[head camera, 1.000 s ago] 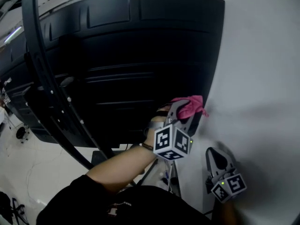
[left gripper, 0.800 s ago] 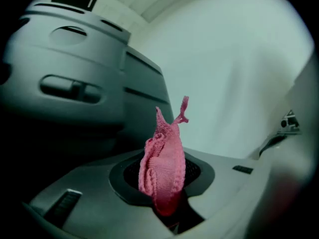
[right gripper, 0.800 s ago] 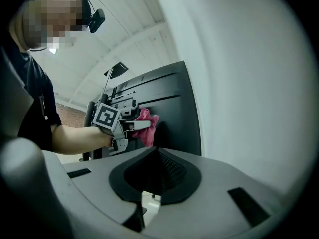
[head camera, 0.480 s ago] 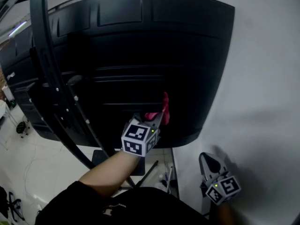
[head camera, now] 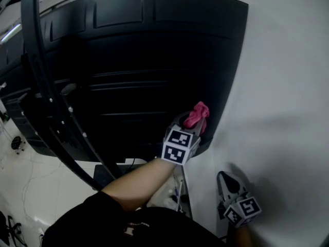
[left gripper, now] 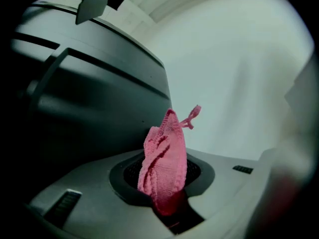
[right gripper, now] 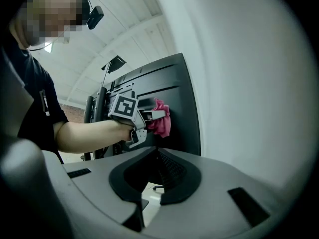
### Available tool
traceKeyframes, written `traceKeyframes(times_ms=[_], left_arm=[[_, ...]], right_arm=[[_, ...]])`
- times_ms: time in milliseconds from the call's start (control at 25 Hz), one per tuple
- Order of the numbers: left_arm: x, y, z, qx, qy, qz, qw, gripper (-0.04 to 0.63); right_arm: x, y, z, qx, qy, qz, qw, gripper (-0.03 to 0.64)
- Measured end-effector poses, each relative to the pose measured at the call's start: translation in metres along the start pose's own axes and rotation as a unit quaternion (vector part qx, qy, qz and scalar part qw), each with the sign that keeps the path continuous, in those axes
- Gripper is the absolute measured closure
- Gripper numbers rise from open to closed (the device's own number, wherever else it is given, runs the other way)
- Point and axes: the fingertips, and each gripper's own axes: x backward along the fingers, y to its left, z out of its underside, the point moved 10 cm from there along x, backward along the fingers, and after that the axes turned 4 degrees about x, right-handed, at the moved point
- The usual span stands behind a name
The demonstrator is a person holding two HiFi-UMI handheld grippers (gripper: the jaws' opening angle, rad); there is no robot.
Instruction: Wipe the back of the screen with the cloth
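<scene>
Left hand-held gripper (head camera: 190, 124) clenched on pink cloth (left gripper: 164, 161); cloth bunched, sticks out ahead of jaws, seems pressed to screen back (head camera: 139, 60). Panel edge just right of it, wall (head camera: 288, 86) beyond.

Right hand-held gripper (head camera: 224, 178) low, well apart, jaws together, empty.

Risks, as judged:
- stroke overruns edge, cloth drags onto wall
- small wad flattens, hard jaw tips scrape plastic
- friction tugs cloth from pinch
- push unbraced, screen may rock
</scene>
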Motion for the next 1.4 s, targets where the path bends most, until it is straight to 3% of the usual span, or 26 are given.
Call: traceKeyframes(times_ms=[120,240,480,680,1160,1400], left_arm=[[0.013,0.004,0.004,0.007,0.005,0.01,0.9999,0.503],[0.07,0.028,0.018,0.001,0.023,-0.001,0.9997,0.503],[0.169,0.101,0.031,0.016,0.03,-0.126,0.9915,0.503],[0.168,0.116,0.028,0.019,0.03,-0.162,0.9861,0.503],[0.125,0.092,0.051,0.009,0.044,-0.121,0.9916,0.502],[0.087,0.055,0.068,0.004,0.073,-0.048,0.9962,0.502]], right_arm=[[-0.002,-0.001,0.002,-0.001,0.006,-0.001,1.0,0.609],[-0.015,0.003,0.008,0.002,0.022,-0.024,0.999,0.609],[-0.05,0.034,0.016,0.003,0.037,-0.093,0.995,0.609],[-0.057,0.043,0.018,0.002,0.042,-0.109,0.993,0.609],[-0.035,0.02,0.024,-0.009,0.042,-0.049,0.998,0.609],[-0.04,0.015,0.025,-0.011,0.045,-0.045,0.998,0.609]])
